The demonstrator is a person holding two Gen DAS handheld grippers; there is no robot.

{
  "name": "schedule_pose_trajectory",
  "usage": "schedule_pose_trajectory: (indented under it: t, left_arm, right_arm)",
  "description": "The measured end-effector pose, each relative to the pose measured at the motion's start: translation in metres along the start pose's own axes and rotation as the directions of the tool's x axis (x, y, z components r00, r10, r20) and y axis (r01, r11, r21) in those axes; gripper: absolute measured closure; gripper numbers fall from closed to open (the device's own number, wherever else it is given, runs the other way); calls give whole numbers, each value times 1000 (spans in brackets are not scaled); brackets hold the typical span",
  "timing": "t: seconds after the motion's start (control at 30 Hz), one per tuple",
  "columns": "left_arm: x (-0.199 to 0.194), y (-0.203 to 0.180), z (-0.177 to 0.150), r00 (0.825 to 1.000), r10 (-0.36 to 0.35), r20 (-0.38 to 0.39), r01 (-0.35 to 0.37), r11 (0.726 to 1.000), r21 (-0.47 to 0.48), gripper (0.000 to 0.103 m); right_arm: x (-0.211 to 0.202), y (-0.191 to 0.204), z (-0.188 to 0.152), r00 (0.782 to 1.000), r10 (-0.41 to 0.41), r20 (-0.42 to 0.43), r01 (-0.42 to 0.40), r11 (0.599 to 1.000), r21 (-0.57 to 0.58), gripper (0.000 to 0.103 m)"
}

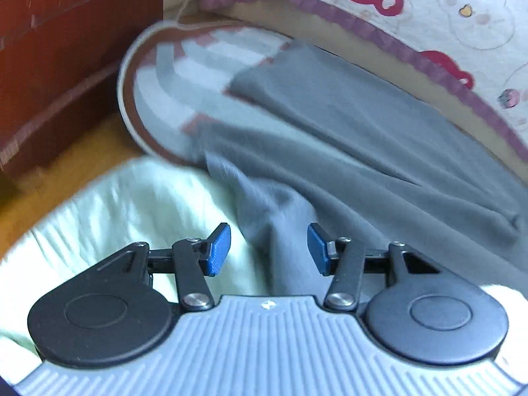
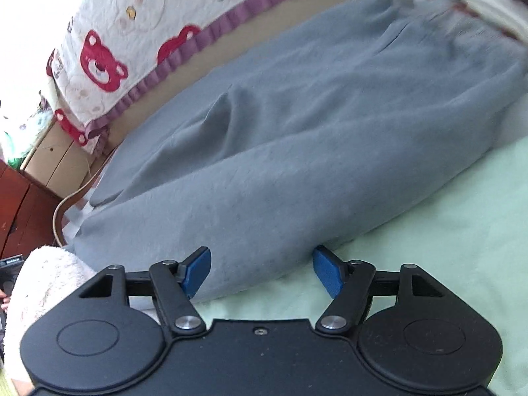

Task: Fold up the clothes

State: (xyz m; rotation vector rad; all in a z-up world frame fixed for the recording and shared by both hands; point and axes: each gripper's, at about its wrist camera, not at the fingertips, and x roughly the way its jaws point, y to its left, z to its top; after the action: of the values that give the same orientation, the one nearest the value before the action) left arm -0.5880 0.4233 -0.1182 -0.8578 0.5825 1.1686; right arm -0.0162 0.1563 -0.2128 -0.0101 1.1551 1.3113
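A pair of grey sweatpants [image 1: 346, 132] lies spread over a pale green sheet [image 1: 138, 198]. In the left wrist view my left gripper [image 1: 269, 249] stands open, and a bunched fold of the grey fabric runs between its blue pads [image 1: 219, 249] without being pinched. In the right wrist view the grey sweatpants [image 2: 297, 138] stretch away toward the upper right. My right gripper [image 2: 262, 272] is open too, straddling the near edge of a pant leg, with its blue pads [image 2: 198, 272] either side of the cloth.
A striped cushion [image 1: 171, 76] with brown piping lies under the pants' far end. A bear-print quilt [image 2: 132, 33] with purple trim hangs behind. Red-brown wooden furniture [image 1: 66, 49] stands at the left. A fluffy white sleeve [image 2: 49, 280] shows at lower left.
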Motion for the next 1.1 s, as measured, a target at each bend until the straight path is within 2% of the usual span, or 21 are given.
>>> schedule_pose_trajectory:
  t: [0.07,0.13,0.2,0.33,0.43,0.5,0.53,0.57,0.63,0.7,0.8,0.83,0.87,0.9,0.93,0.97,1.0,1.03,1.1]
  left_arm:
    - [4,9,-15,994,-104,-14,101,987,-124,53]
    - [8,17,-31,980,-200,-10,192,953,-236,53]
    - [11,16,-45,969,-247,18,242,930,-276,53]
    - [30,11,-61,964,-265,23,257,908,-331,54]
    - [47,10,-62,975,-218,35,215,900,-378,48]
    - [54,7,-55,985,-163,58,173,917,-360,50]
    - [57,4,-52,987,-141,75,158,926,-343,57]
    - [60,2,-48,989,-119,92,143,935,-326,88]
    - [61,-4,-40,988,-77,136,113,951,-289,93]
    - [36,-19,-32,972,-40,233,96,967,-234,94]
    - [-3,-39,-23,928,18,373,43,987,-156,94]
    - [-11,-42,-22,918,38,394,24,988,-152,94]
    - [-16,-44,-20,913,54,404,10,988,-155,94]
    - [-10,-42,-15,922,63,383,3,985,-171,94]
    - [-1,-38,-10,932,76,354,-12,983,-181,93]
    - [9,-34,-4,941,90,326,-28,981,-190,92]
    - [18,-32,2,945,104,310,-44,980,-196,91]
    - [26,-31,10,944,117,308,-56,978,-200,86]
    - [42,-30,26,942,142,304,-80,975,-207,79]
  right_arm:
    - [10,3,-2,1000,6,-18,-5,1000,8,29]
    - [14,4,-4,1000,9,-22,-9,1000,24,29]
    - [16,7,-4,1000,13,-23,-13,1000,22,29]
    - [14,6,-5,999,16,-29,-15,1000,21,29]
    - [15,4,-6,1000,15,-26,-14,999,31,29]
    - [15,3,-7,1000,14,-25,-13,999,37,29]
    - [15,3,-7,1000,13,-24,-12,999,40,29]
    - [15,2,-8,1000,13,-23,-12,999,43,30]
    - [15,1,-9,1000,12,-21,-11,999,50,30]
    - [16,3,-4,1000,-3,-1,4,999,42,30]
    - [15,7,5,999,-34,37,34,999,19,30]
    - [14,7,10,998,-22,58,21,1000,20,30]
    - [13,7,14,997,-9,79,7,1000,20,30]
    - [12,7,19,995,4,100,-6,1000,21,31]
    - [14,6,24,993,7,120,-9,1000,11,33]
    - [17,7,29,991,-5,131,7,1000,-18,49]
    - [21,9,34,990,-17,142,24,999,-48,72]
    - [23,10,41,988,-26,153,38,996,-76,80]
    - [26,12,56,982,-31,188,53,992,-111,90]
